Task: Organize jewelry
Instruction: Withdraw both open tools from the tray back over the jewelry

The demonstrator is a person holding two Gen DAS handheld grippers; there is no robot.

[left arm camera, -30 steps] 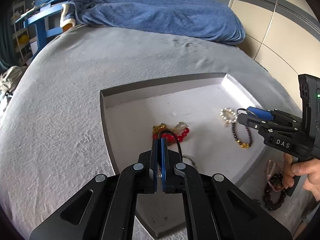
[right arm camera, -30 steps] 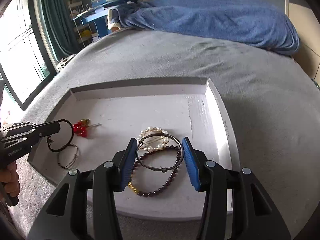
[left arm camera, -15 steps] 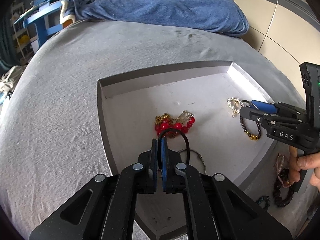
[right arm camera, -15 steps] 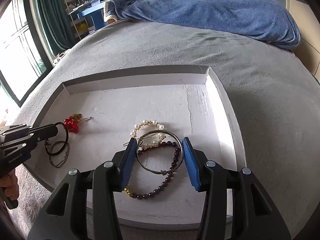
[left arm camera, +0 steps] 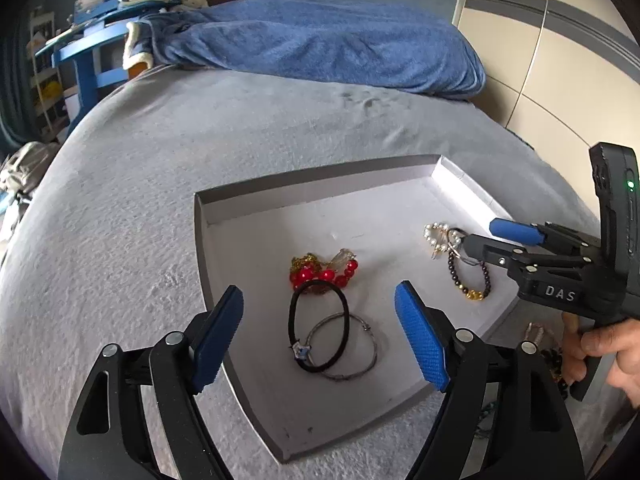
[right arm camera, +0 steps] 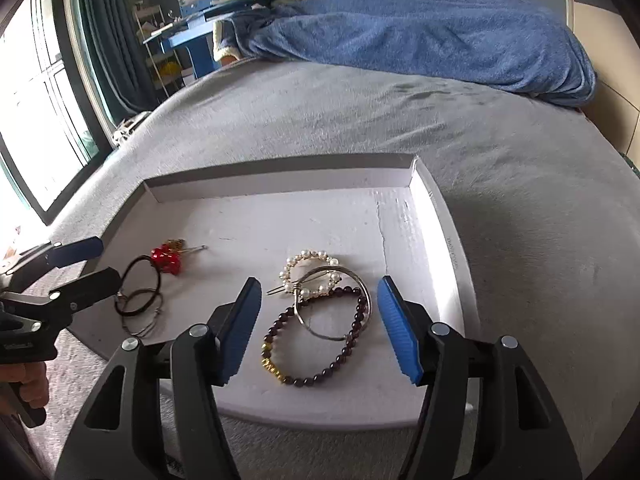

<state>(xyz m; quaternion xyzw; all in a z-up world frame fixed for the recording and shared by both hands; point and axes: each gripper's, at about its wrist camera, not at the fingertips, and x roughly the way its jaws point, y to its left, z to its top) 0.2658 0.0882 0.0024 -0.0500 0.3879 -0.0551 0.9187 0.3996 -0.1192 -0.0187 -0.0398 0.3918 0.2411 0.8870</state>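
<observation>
A shallow white tray [left arm camera: 456, 184] [right arm camera: 444, 240] lies on the grey bed. My left gripper [left arm camera: 320, 336] is open over its near left part; a black hair band [left arm camera: 293, 312] [right arm camera: 128, 276] lies free below it, across a thin silver bangle [left arm camera: 372, 360] [right arm camera: 150, 326], beside a red bead bracelet [left arm camera: 320, 276] [right arm camera: 166, 258]. My right gripper [right arm camera: 316, 324] is open and empty above a silver bangle [right arm camera: 366, 300], a dark bead bracelet [right arm camera: 320, 372] [left arm camera: 476, 292] and a pearl ring [right arm camera: 308, 258] [left arm camera: 434, 234].
Several bead bracelets [left arm camera: 554, 364] lie on the bed outside the tray's right edge, by the hand holding the right gripper. A blue blanket [left arm camera: 320, 48] is heaped at the far end. A wall panel [left arm camera: 560, 92] runs along the right.
My left gripper has opened and let go of the black hair band, which now lies in the tray. My right gripper has let the silver bangle rest on the beads.
</observation>
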